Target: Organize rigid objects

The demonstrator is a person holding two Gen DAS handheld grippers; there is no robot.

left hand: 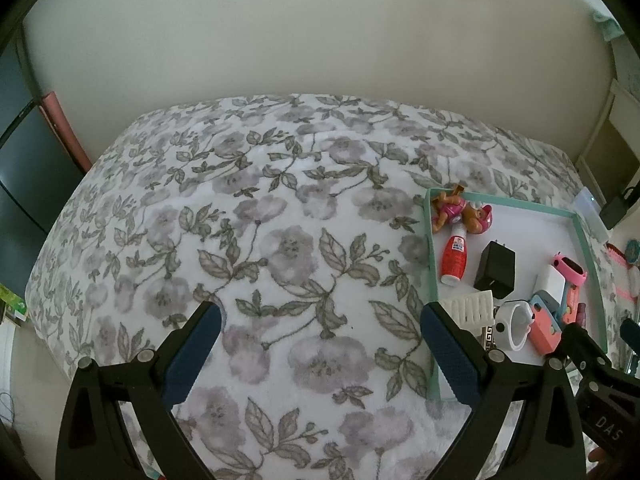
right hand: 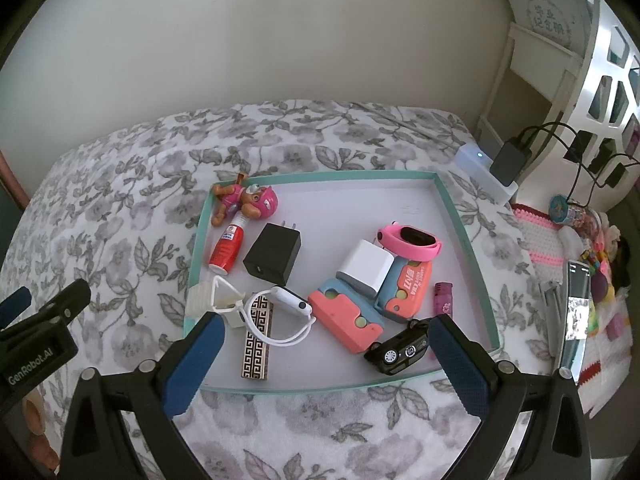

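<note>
Above the crowded tray [right hand: 460, 216], the right gripper [right hand: 324, 360] hung spread and empty, so closing risked knocking the toy car [right hand: 400, 350] sideways.

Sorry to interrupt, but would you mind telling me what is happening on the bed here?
A person holds two grippers over a floral bedspread. Both are open and empty. The right gripper hovers at the near edge of a teal-rimmed tray cluttered with a black charger, a white charger, a pink watch and a toy car. The left gripper hangs beside the tray, over bare blanket.
</note>
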